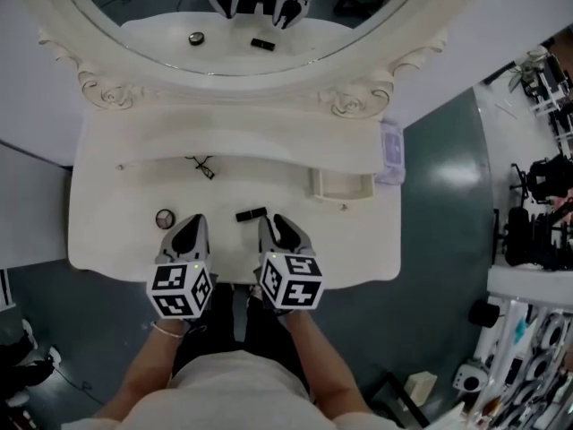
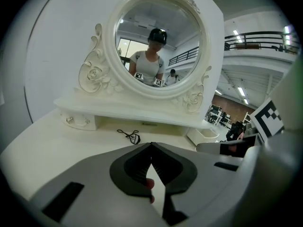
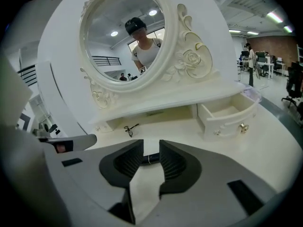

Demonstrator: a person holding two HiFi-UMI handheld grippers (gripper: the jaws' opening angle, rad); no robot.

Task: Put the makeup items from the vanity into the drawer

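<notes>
A round compact (image 1: 165, 219) lies just left of the left gripper (image 1: 192, 225), whose jaws are together and empty. The slim black tube (image 1: 251, 214), likely light, stiff and apt to roll, lies just ahead of the right gripper (image 1: 276, 226), whose jaws stand slightly parted; pinch it mid-length. The open drawer (image 1: 315, 184) waits further right.

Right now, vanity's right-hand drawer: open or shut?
Open: the drawer sticks out from under the shelf, its inside showing.

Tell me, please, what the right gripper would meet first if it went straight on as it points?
Probably the slim black tube on the vanity top, seen just ahead between the right gripper's parted jaws; depth is unclear.
</notes>
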